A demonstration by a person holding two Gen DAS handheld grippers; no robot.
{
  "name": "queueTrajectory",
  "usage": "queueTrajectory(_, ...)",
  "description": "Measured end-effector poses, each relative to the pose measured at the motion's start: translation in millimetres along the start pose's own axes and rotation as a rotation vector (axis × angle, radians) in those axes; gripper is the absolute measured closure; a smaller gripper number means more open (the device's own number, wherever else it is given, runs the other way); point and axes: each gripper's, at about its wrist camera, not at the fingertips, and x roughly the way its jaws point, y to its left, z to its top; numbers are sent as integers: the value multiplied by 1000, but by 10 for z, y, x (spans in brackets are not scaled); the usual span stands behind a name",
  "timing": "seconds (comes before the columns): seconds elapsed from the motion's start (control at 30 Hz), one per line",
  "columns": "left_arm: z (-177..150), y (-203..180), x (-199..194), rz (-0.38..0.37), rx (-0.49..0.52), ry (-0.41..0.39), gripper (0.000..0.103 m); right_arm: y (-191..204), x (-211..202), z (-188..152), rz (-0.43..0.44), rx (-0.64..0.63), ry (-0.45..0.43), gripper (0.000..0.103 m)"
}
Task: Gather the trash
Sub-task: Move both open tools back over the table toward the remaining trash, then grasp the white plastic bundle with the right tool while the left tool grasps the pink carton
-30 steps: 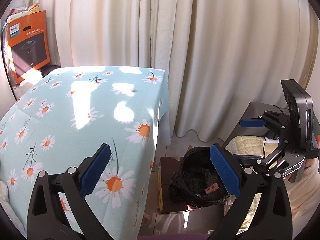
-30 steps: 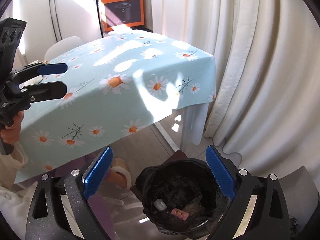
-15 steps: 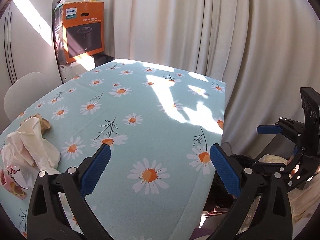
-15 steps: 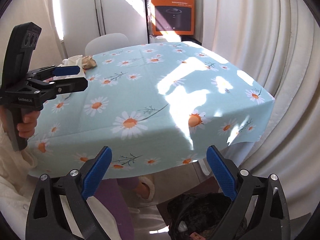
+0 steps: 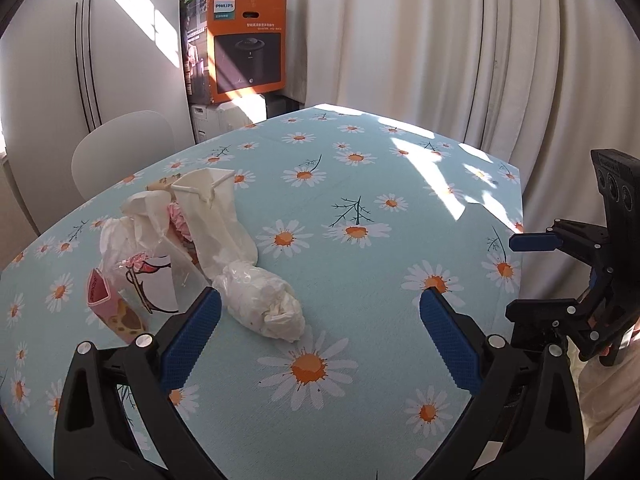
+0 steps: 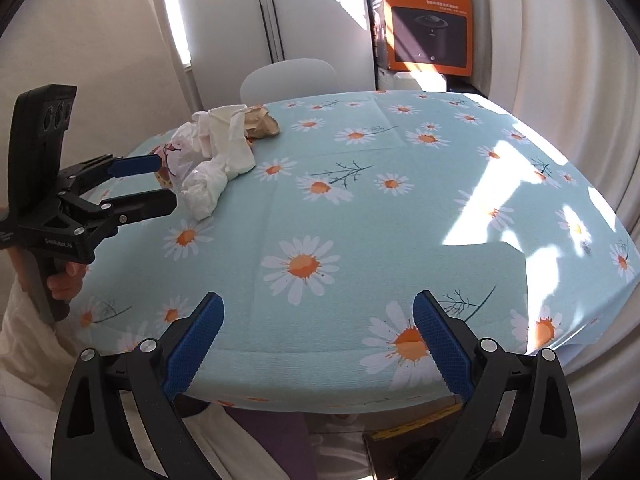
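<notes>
A heap of trash lies on the daisy tablecloth (image 5: 360,264): a crumpled white plastic wad (image 5: 264,300), a cream paper bag (image 5: 216,220), tissue (image 5: 132,224) and a pink printed wrapper (image 5: 116,304). My left gripper (image 5: 320,332) hovers open just short of the white wad, nothing between its fingers. In the right wrist view the same heap (image 6: 216,152) sits at the far left, with a brown paper bag (image 6: 260,124) behind it. The left gripper (image 6: 148,184) shows there beside the wad. My right gripper (image 6: 316,344) stands open over the table's near edge.
An orange appliance box (image 5: 248,44) is stacked in the corner behind the table. A white chair (image 5: 120,148) stands at the far side. Curtains (image 5: 440,40) hang to the right. The black bin's rim (image 6: 416,452) peeks out under the table edge.
Both grippers have swung up and left from the black bin by the floor to the tabletop. The trash heap has come into view. Both stay open.
</notes>
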Motion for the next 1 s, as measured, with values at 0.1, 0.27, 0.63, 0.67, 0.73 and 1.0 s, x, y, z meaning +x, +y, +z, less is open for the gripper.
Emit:
queueTrajectory(0.1,-46,164,-76,40,-25,4,6,148,148,119,23,-17,8,11)
queueTrajectory(0.27,-152,421,-206,92,-63,22,6,370,317,311,41,-51,-6,11)
queueTrajectory(0.63,-470,959,-454,199,-167,29,6,816,899,679,132,-84,66,11)
queueTrajectory(0.67,-487,999,-468,208,-177,30,6,857,951,704,141,-87,73,11)
queueTrajectory(0.73,-508,1070,-491,217,-201,27,6,921,1035,763,137,-89,79,12)
queueTrajectory(1.0,-493,1223,-424,245,-240,47,6,1106,1334,855,169,-137,141,71)
